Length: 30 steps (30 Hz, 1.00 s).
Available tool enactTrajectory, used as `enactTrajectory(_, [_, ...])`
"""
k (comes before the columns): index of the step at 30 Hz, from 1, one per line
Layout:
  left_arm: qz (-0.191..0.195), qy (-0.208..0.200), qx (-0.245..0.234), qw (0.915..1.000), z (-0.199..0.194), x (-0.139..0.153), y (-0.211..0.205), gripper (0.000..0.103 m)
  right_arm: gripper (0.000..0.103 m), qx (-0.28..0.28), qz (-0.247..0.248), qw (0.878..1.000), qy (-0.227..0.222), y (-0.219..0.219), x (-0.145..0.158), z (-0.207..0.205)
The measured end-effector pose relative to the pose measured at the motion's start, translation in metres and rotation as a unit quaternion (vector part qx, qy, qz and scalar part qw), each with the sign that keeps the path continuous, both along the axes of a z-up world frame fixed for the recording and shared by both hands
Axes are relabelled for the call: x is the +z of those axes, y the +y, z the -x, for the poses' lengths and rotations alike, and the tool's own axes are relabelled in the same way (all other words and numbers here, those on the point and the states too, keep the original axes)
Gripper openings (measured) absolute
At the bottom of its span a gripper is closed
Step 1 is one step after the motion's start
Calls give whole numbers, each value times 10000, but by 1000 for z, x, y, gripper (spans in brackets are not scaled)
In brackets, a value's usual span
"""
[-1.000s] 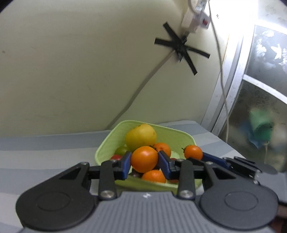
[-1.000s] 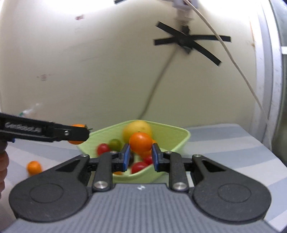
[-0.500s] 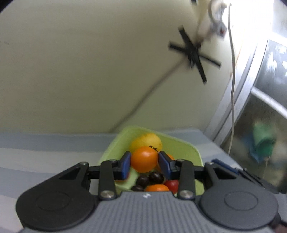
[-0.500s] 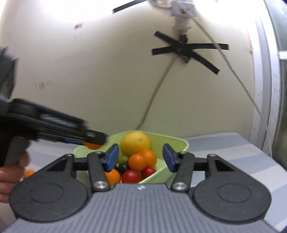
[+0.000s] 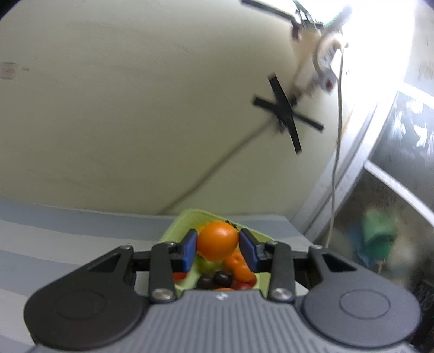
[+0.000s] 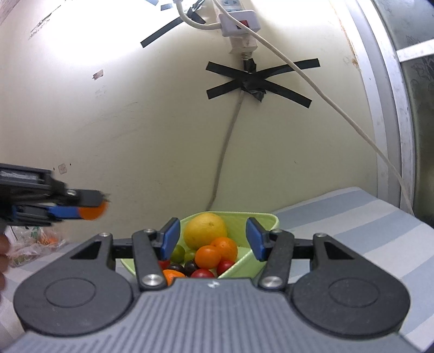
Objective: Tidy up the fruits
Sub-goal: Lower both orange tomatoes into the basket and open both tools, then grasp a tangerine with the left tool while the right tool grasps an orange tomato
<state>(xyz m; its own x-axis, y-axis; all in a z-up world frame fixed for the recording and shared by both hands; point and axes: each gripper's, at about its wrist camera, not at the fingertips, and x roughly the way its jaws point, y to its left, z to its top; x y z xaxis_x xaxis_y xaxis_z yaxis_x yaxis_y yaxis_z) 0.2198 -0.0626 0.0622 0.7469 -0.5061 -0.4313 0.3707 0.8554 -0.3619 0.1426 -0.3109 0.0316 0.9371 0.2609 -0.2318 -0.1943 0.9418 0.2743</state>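
One orange (image 5: 217, 240) between left tool (image 5: 218, 251) pads

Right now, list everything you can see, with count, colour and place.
bowl: one, light green, on the striped surface by the wall
lemon: one, yellow, at the back of the bowl
held orange: one, orange, between the left gripper's pads above the bowl
oranges in bowl: at least three, orange
small tomatoes: several, red
dark fruits: a few, near black
power strip: one, white, on the wall
tape cross: one, black, on the wall
left gripper: shut on the orange
right gripper: open, over the bowl
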Motion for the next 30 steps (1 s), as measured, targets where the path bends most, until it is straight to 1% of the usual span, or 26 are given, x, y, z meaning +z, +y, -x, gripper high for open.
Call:
enactTrajectory(2, [-211, 122, -118, 9996, -11, -9, -20, 36, 56, -11, -37, 10000, 22, -1, 0, -1])
enactTrajectory(4, [-375, 336, -163, 9986, -23, -20, -35, 45, 56, -12, -69, 10000, 42, -2, 0, -2])
enactTrajectory(5, [-400, 462, -156, 9980, -30, -25, -39, 46, 56, -14, -88, 9999, 59, -3, 0, -2])
enactTrajectory(7, [-314, 621, -170, 9974, -35, -30, -40, 50, 56, -40, -144, 9998, 121, -4, 0, -2])
enactTrajectory(10, [-212, 630, -111, 9977, -35, -29, -37, 51, 56, -63, -308, 9992, 237, -8, -1, -5])
enactTrajectory(13, [-128, 465, 93, 9988, -23, -22, -19, 51, 56, -57, -443, 9984, 360, -11, -1, -9])
enactTrajectory(16, [-37, 150, 361, 9992, 2, -11, 16, 54, 56, -34, -400, 9986, 334, -8, -2, -6])
enactTrajectory(18, [-165, -104, 658, 9976, 22, -6, 42, 54, 56, 2, -323, 9990, 300, -5, -2, -4])
enactTrajectory(20, [-417, -284, 1086, 9928, 44, -6, 73, 54, 56, 42, -240, 9994, 260, -2, -2, -3])
enactTrajectory(23, [-750, -314, 1649, 9830, 71, -14, 108, 54, 56, 192, -180, 9995, 179, 4, -1, 1])
enactTrajectory(24, [-779, -274, 1727, 9815, 78, -19, 116, 54, 56, 277, -178, 9994, 142, 6, -1, 3])
enactTrajectory(27, [-825, -130, 1697, 9820, 95, -35, 128, 53, 56, 699, -140, 9974, 64, 18, 2, 12])
enactTrajectory(30, [-877, -16, 1428, 9859, 99, -51, 118, 54, 56, 1507, -130, 9882, 252, 39, 1, 16])
